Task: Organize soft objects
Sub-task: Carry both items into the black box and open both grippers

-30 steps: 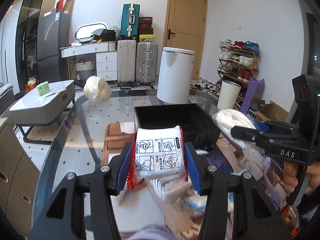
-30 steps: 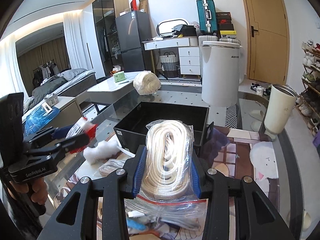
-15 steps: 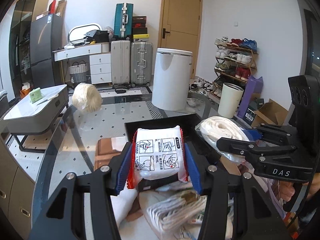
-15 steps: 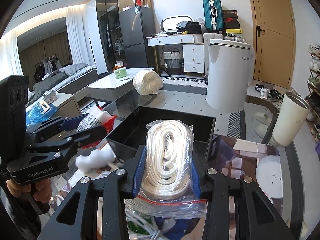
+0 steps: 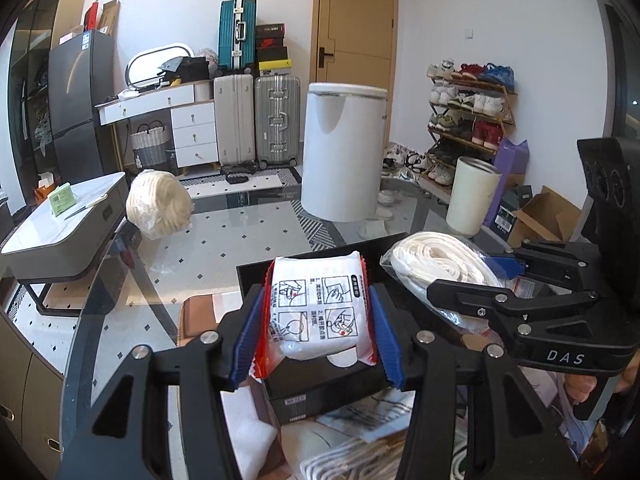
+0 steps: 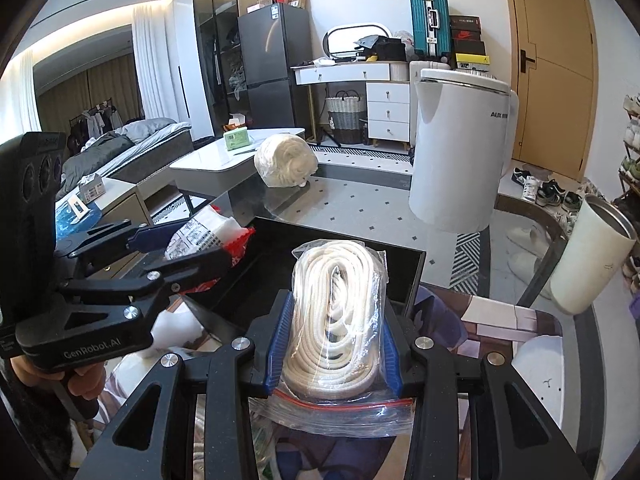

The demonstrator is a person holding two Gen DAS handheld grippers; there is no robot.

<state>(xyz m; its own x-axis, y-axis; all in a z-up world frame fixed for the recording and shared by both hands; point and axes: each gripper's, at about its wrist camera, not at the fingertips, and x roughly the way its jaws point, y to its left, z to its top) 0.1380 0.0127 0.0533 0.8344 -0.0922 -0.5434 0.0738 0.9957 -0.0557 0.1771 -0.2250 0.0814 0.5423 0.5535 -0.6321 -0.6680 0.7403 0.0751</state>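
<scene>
The left tongs [image 5: 316, 316] are clamped on a white packet with red edges [image 5: 316, 304], held above the near edge of the black bin [image 6: 360, 252]. The right tongs [image 6: 334, 340] are clamped on a clear bag of white rope [image 6: 338, 312], also over this bin. Another bundle of rope [image 5: 158, 204] lies far away on the glass worktop [image 5: 224, 248].
</scene>
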